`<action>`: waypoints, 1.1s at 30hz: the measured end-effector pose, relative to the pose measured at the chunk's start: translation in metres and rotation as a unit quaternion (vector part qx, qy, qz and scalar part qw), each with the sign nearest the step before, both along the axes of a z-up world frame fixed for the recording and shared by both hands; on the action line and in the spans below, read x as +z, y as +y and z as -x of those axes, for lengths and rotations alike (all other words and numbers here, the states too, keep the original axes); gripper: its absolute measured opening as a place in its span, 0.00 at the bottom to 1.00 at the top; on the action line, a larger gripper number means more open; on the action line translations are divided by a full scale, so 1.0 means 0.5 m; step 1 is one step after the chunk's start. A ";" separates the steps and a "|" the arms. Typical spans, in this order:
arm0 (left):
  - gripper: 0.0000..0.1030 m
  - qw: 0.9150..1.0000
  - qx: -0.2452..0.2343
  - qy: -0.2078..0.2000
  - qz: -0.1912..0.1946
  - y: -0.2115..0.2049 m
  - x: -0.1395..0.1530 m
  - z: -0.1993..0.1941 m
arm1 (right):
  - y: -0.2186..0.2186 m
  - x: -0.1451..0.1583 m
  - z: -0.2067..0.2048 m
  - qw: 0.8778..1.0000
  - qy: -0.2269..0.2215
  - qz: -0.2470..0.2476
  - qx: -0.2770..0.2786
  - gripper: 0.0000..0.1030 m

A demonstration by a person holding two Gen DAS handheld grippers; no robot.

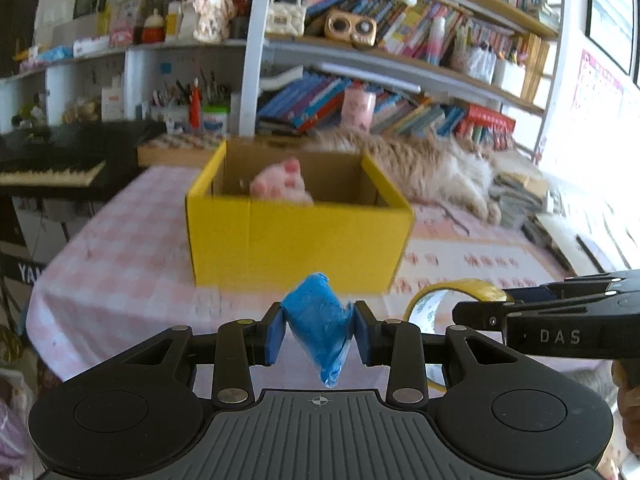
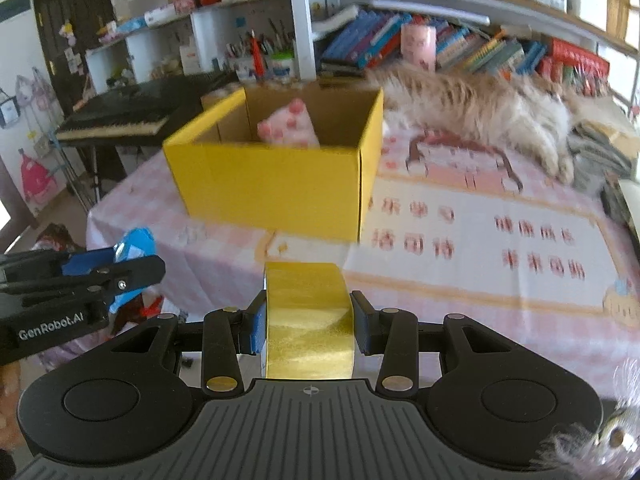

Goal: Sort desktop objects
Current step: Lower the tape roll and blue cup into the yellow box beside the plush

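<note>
Tongs status: we are gripping a crumpled blue plastic bag [image 1: 318, 326] in the left tongs [image 1: 320, 330] and a gold tape roll [image 2: 308, 320] in the right tongs [image 2: 308, 324], both short of the yellow cardboard box [image 2: 272, 188] on the bench [image 2: 460, 248]; early release risks missing it.

left gripper [image 1: 319, 334] jaws pinch a blue plastic bundle [image 1: 318, 326] before the yellow box [image 1: 300, 236].

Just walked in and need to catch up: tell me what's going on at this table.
A person is sorting desk items with a handheld gripper in each hand. The left gripper is shut on a crumpled blue plastic bag, and the right gripper is shut on a roll of yellow tape. Both are held above the pink checked tablecloth, in front of an open yellow box that already holds a pink spotted item. A furry cat lies behind the box.
</note>
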State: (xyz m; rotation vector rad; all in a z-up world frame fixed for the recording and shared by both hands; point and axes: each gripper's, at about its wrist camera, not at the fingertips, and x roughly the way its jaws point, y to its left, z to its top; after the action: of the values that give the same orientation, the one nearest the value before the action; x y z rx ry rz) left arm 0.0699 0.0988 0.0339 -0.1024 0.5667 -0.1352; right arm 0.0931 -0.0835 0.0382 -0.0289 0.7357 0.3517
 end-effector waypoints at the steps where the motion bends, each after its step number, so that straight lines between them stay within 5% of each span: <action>1: 0.34 1.000 0.003 -0.008 -0.001 0.000 0.008 -0.010 | 0.000 0.011 -0.014 1.000 -0.007 -0.004 0.003 0.37; 16: 0.34 0.994 0.077 -0.070 -0.025 0.013 0.063 -0.247 | 0.020 0.142 -0.278 0.991 -0.119 -0.033 0.055 0.37; 33: 0.34 0.987 0.106 0.043 -0.112 -0.013 -0.047 -0.370 | 0.104 0.003 -0.429 0.984 -0.034 0.021 0.172 0.37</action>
State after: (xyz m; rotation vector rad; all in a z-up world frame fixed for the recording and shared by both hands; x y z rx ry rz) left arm 0.2549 0.0922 0.0106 0.0506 0.6505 0.1408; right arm 0.3074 -0.0312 0.0398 -0.2088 0.6690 0.6621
